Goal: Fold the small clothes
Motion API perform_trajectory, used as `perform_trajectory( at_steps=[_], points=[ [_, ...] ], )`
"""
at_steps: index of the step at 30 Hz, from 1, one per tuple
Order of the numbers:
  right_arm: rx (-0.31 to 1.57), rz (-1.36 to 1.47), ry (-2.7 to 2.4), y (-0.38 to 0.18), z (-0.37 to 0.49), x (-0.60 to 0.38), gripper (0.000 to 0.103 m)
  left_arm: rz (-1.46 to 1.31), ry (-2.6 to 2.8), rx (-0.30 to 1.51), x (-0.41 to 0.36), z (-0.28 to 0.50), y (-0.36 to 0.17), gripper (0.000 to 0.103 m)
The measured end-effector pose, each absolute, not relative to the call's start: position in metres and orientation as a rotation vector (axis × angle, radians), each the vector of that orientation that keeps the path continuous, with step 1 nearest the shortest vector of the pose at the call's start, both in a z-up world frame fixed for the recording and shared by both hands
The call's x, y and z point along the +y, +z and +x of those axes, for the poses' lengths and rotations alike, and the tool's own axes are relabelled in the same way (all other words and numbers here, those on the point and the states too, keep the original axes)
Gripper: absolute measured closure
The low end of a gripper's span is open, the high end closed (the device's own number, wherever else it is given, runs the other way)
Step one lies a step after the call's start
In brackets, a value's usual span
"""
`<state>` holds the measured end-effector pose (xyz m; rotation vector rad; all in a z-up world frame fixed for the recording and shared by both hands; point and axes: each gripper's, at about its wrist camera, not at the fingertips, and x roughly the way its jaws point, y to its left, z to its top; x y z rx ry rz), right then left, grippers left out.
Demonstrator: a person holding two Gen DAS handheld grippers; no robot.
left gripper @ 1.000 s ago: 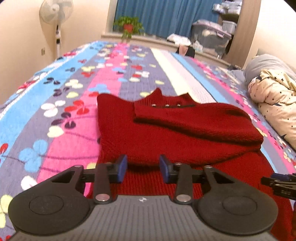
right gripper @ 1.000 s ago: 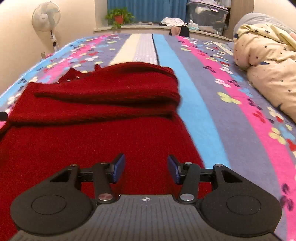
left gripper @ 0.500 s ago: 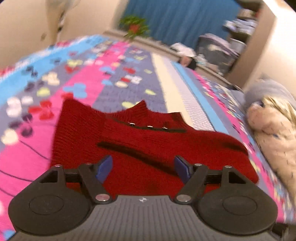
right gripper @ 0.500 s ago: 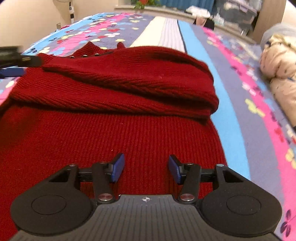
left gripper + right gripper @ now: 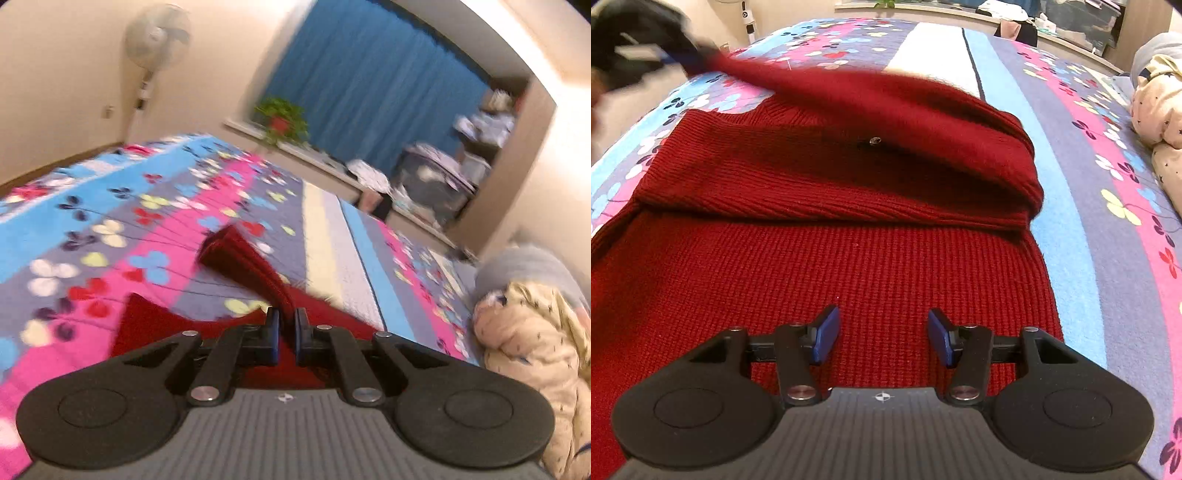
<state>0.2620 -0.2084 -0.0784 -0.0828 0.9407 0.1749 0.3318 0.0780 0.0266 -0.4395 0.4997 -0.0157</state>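
Your left gripper (image 5: 286, 334), clamped on the red sweater's (image 5: 827, 266) sleeve (image 5: 247, 266), stretches it leftward while your right gripper (image 5: 882, 338) hovers open above the body.

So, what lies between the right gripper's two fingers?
Nothing is gripped: the right gripper hangs open above the red knitted sweater, and only its knit shows in the gap, in the right wrist view.

Red sweater (image 5: 849, 266) under open-jawed right gripper (image 5: 882, 336)

One red sweater (image 5: 849, 280), two tools, one fan (image 5: 157, 37), one potted plant (image 5: 282, 120)
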Motion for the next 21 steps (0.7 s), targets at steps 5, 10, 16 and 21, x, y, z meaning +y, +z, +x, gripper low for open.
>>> perform_trajectory(
  at_steps=[5, 10, 16, 21],
  points=[
    [0.954, -0.086, 0.177, -0.080, 0.261, -0.203, 0.048, -0.255, 0.253, 0.868, 0.084, 0.335, -0.025, 0.084],
    [0.948, -0.086, 0.177, -0.075, 0.261, -0.201, 0.048, -0.090, 0.079, 0.668, 0.031, 0.323, 0.018, 0.082],
    [0.922, -0.008, 0.120, -0.066, 0.265, -0.218, 0.048, 0.121, -0.321, 0.591, -0.091, 0.352, 0.036, 0.076],
    [0.903, 0.143, 0.047, -0.054, 0.272, -0.252, 0.048, 0.295, -0.507, 0.627, -0.185, 0.382, 0.012, 0.066]
  ],
)
